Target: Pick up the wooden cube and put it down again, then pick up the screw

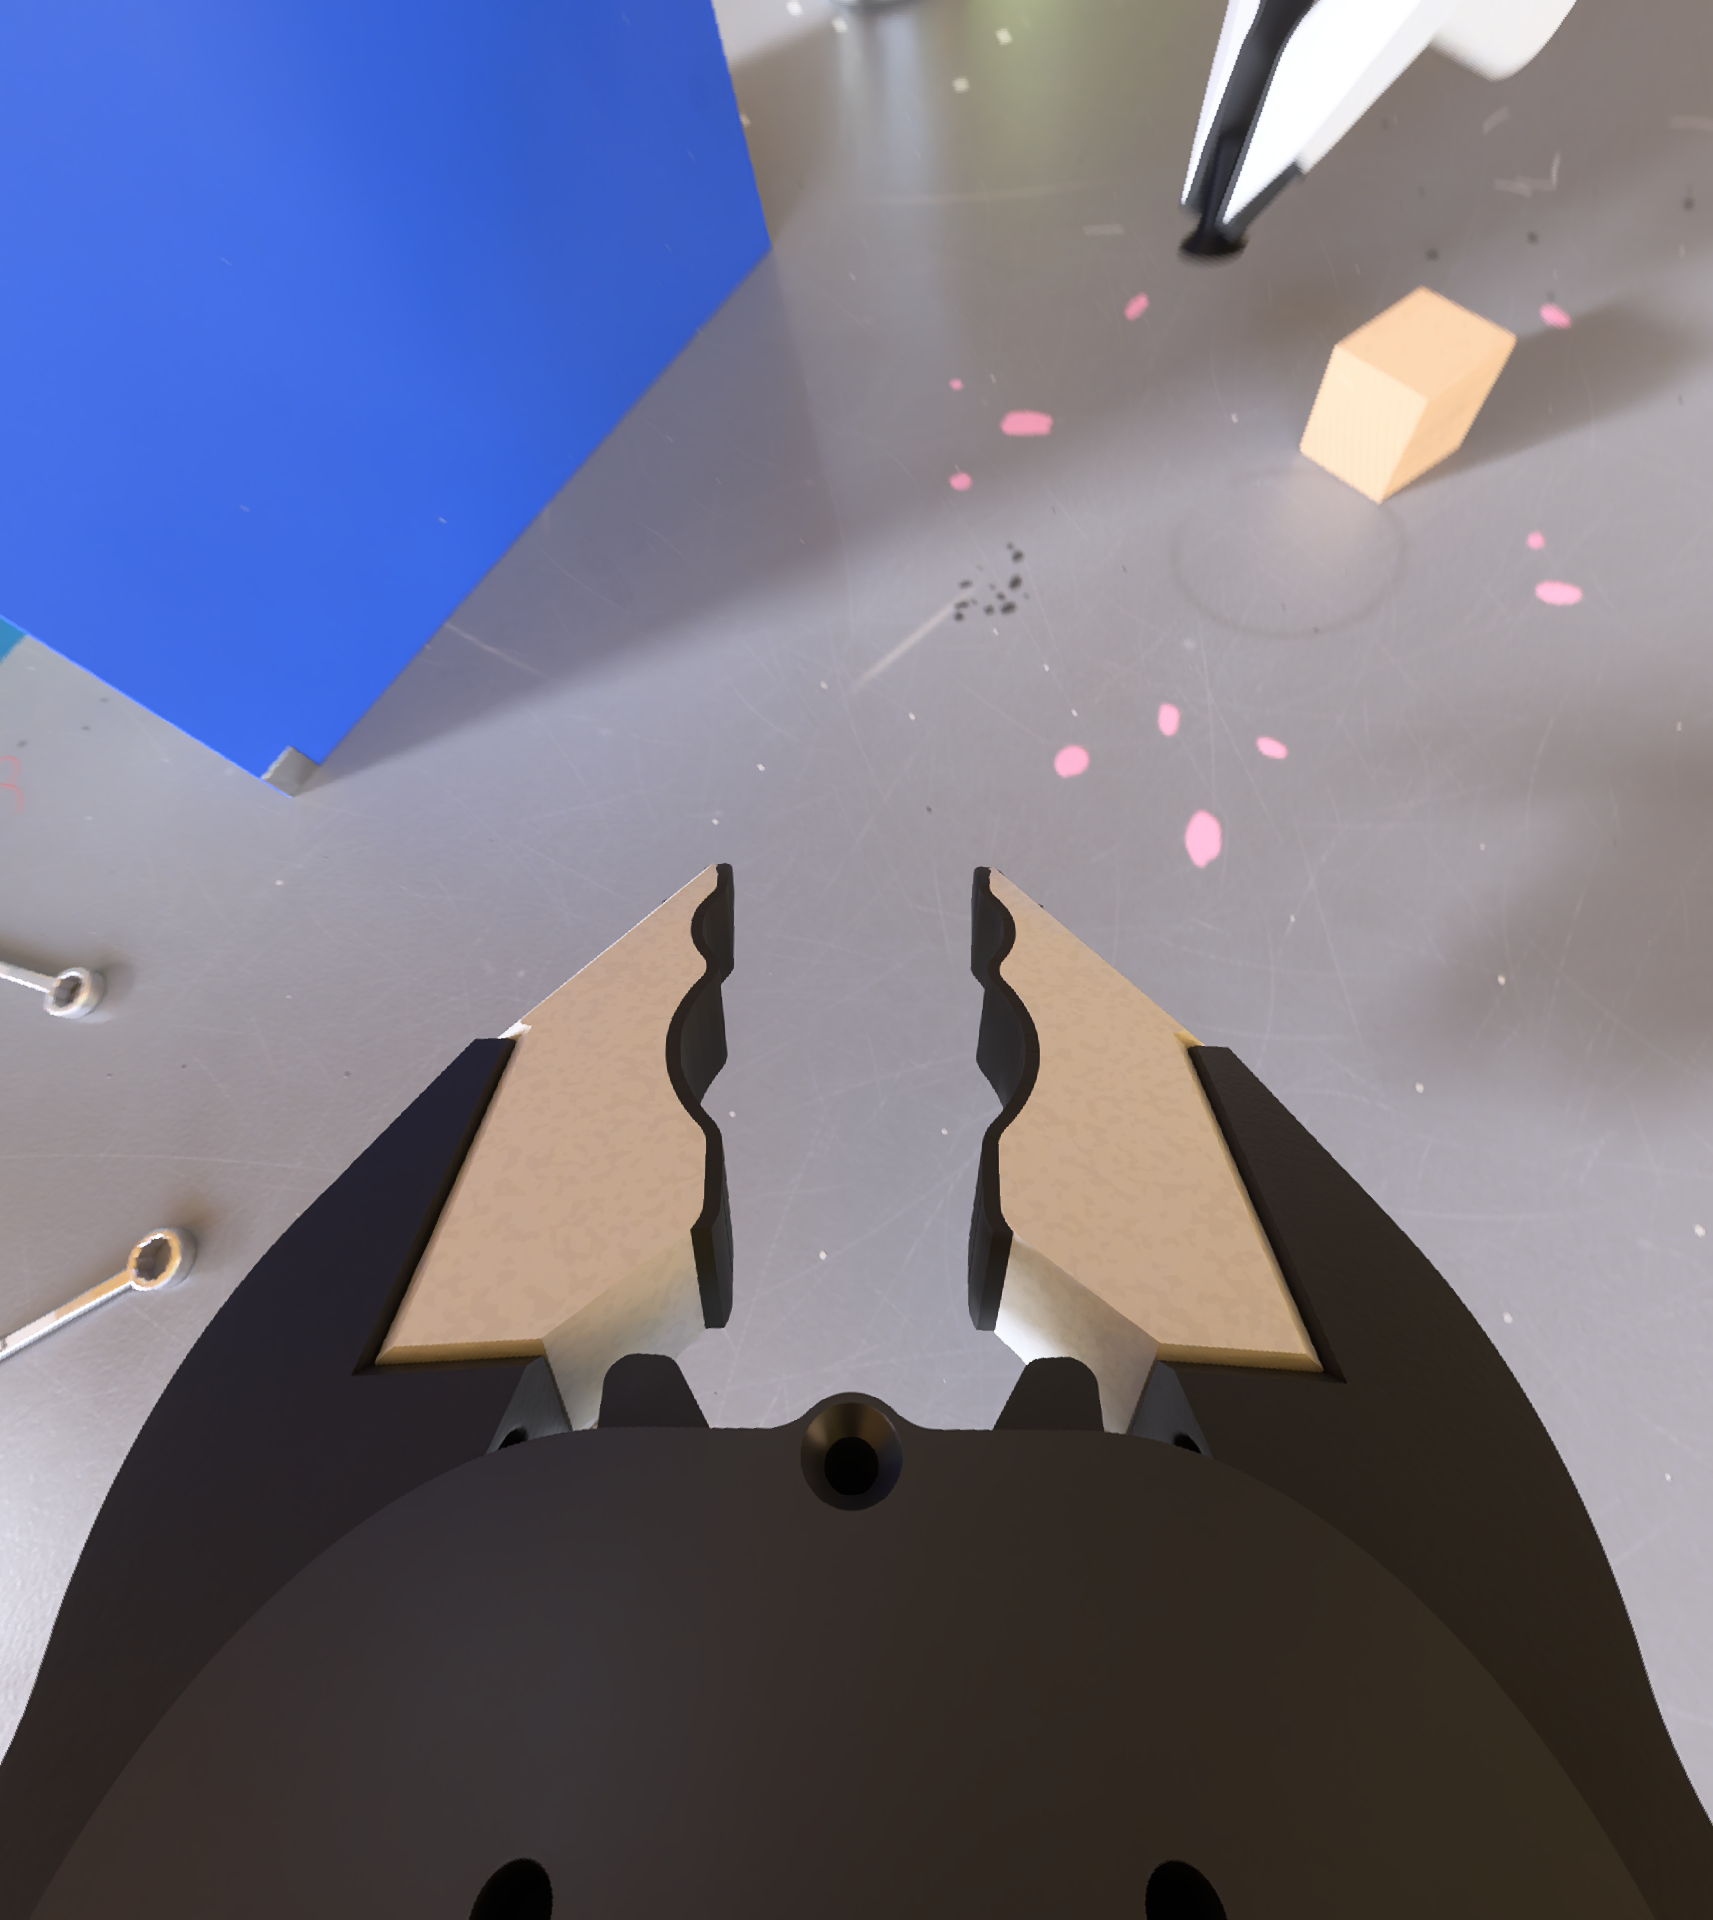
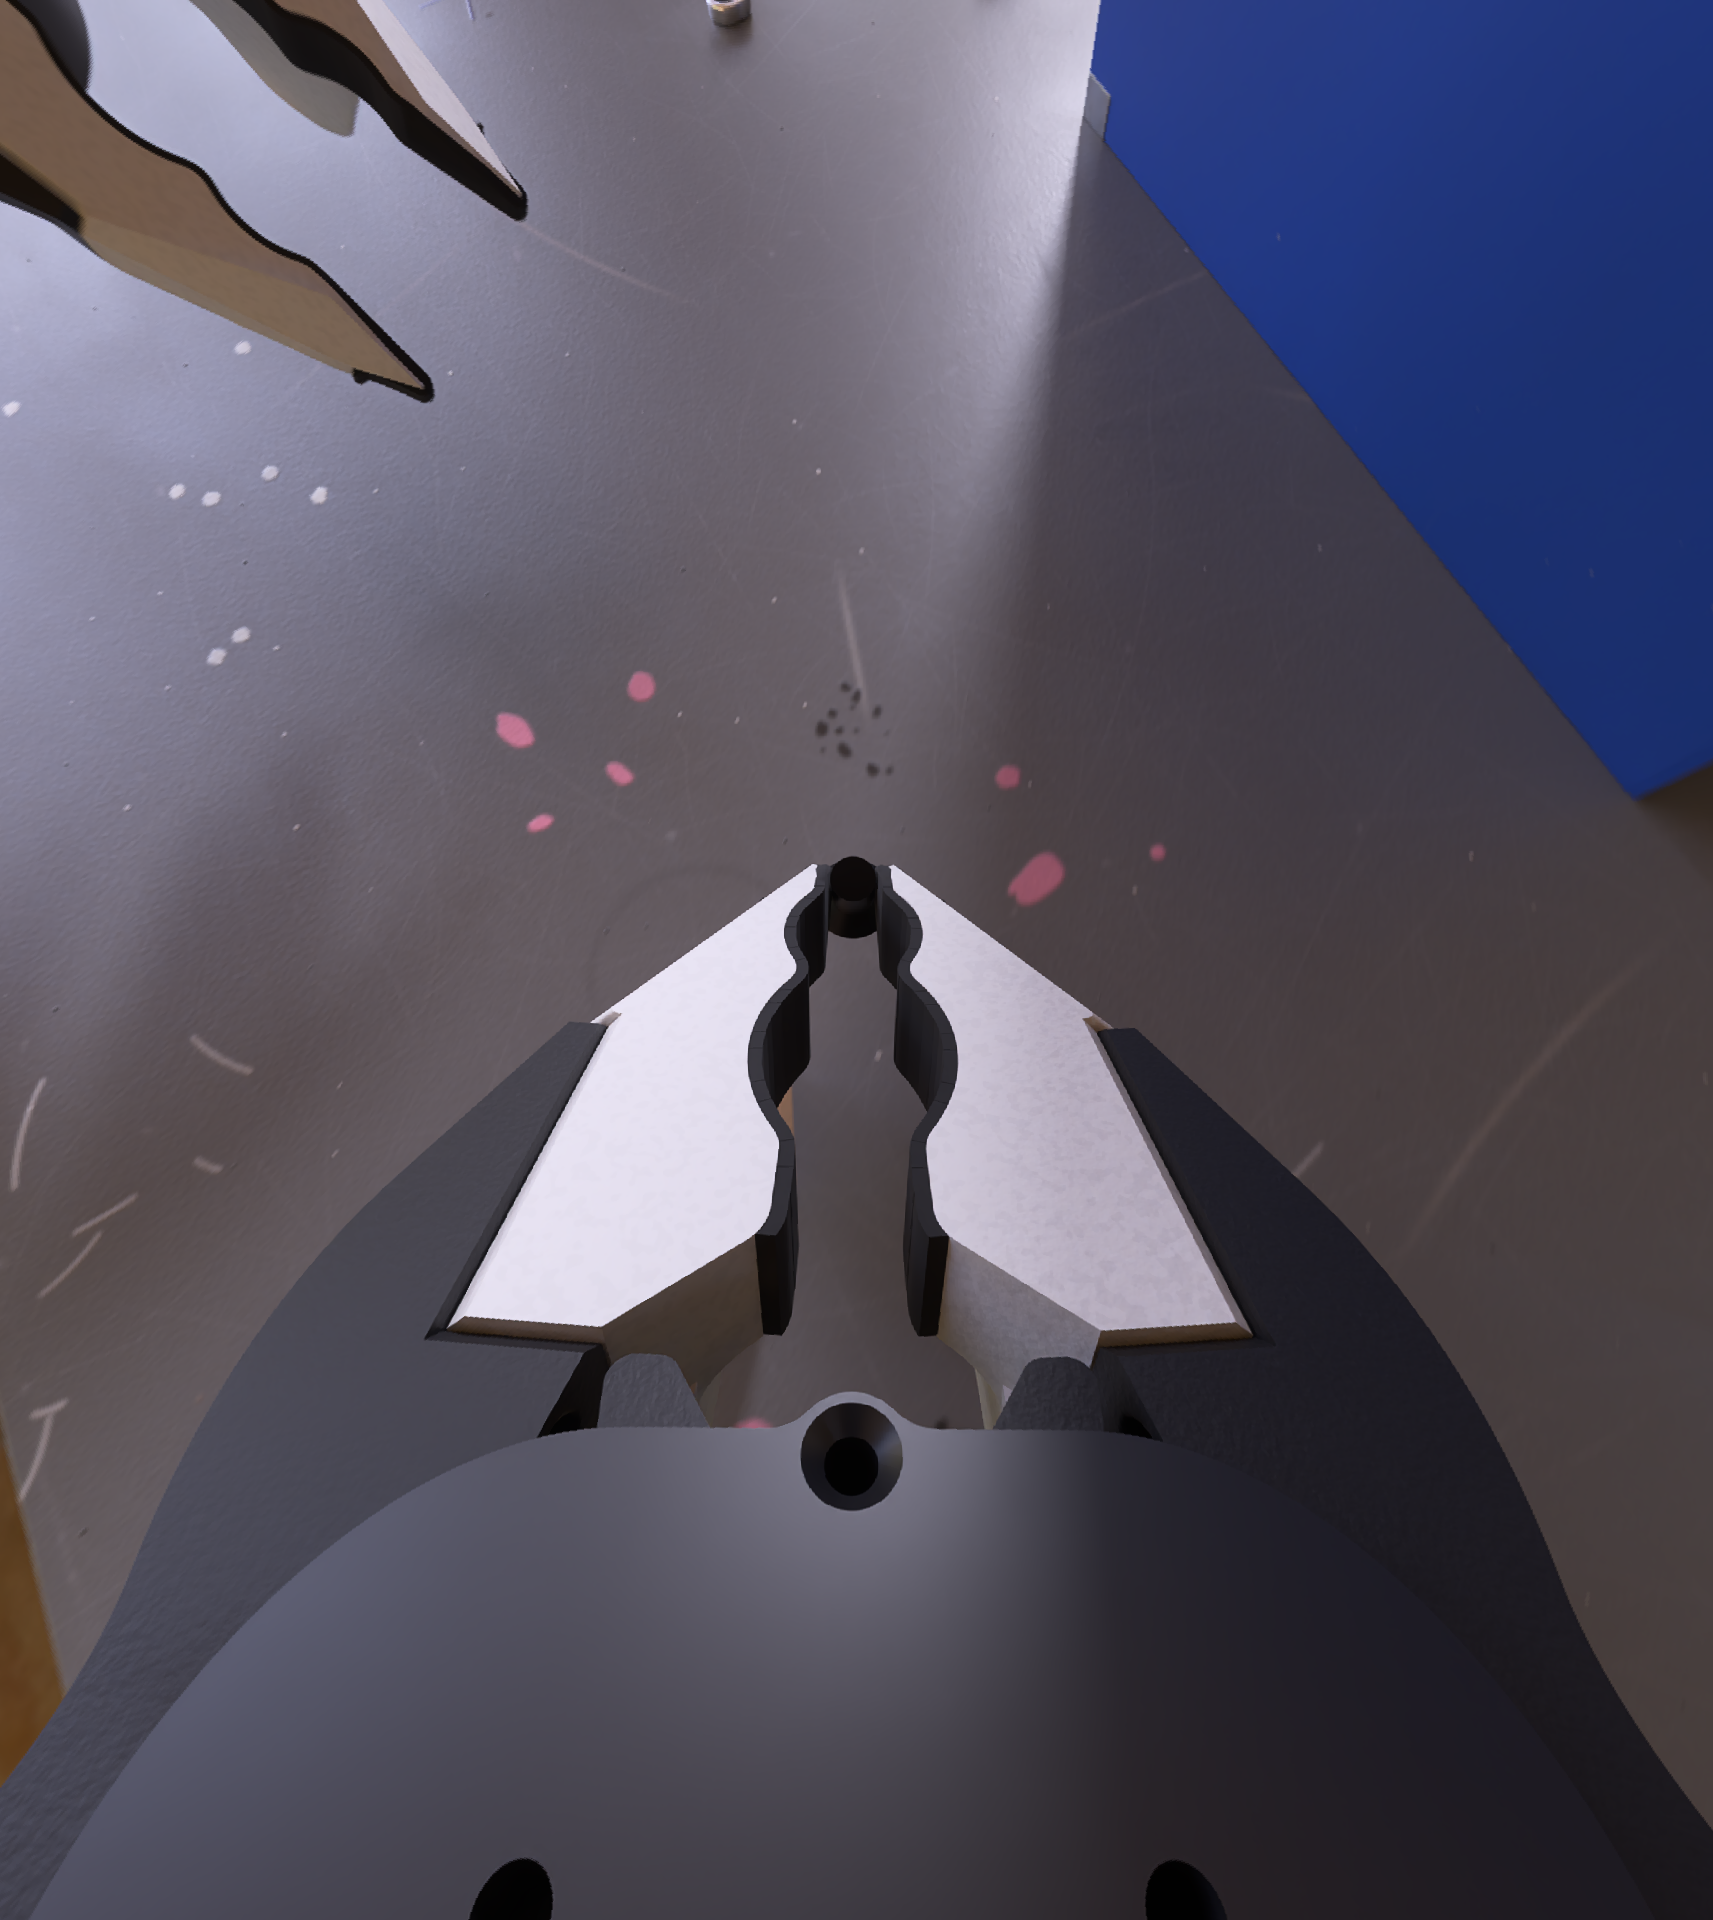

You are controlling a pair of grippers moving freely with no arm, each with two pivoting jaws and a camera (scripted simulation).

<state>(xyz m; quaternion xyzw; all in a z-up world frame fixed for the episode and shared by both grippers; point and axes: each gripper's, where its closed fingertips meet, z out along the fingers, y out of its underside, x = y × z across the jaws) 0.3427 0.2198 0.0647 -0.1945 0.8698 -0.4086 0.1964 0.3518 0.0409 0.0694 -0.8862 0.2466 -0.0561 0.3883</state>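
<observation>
1. the screw [image 2: 851,900], small and dark, sits pinched between the tips of the right gripper [image 2: 852,883], upright so far as can be told, its base at the grey table [image 2: 1247,1039].
2. right jaws nearly closed on it, pointing steeply down.
3. the left gripper [image 1: 852,883] hangs open and empty, well apart.
4. the wooden cube [image 1: 1403,395] rests on the table, just beside the right gripper.
</observation>
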